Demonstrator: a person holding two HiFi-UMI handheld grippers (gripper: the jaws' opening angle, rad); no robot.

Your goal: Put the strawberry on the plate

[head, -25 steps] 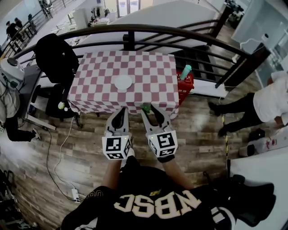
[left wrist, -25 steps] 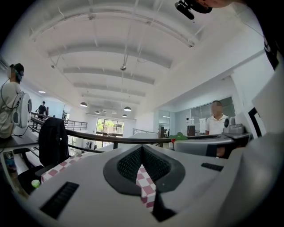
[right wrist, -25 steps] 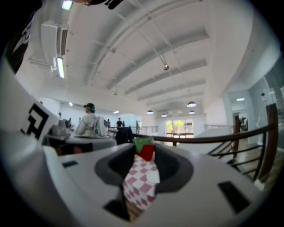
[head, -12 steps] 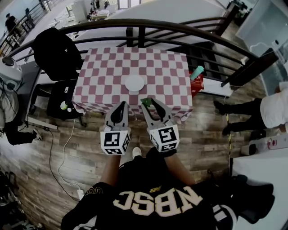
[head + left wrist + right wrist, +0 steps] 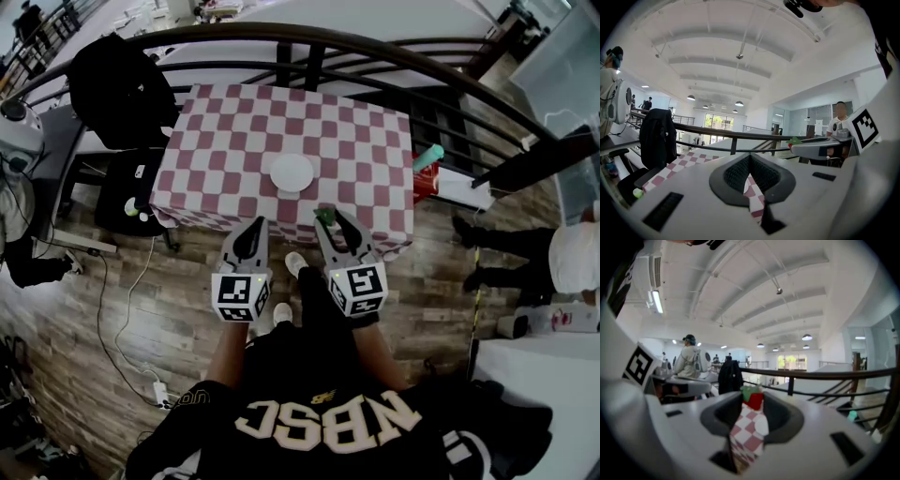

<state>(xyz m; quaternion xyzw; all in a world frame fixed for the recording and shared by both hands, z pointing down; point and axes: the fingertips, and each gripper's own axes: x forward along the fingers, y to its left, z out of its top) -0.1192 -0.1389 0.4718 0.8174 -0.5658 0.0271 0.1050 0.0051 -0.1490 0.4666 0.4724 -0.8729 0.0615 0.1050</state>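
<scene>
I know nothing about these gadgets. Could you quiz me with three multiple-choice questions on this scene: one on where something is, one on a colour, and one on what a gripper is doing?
1. Where is the plate?
A. at the near edge
B. near the middle of the tablecloth
C. off a far corner

2. The tablecloth's squares are:
A. pinkish-red and white
B. blue and yellow
C. all black

3. The right gripper is:
A. open, empty
B. shut on the strawberry
C. lying flat

Answers: B, the head view shows it mid-cloth; A, the checks show both colours; B, the red fruit sits between its jaws.
</scene>
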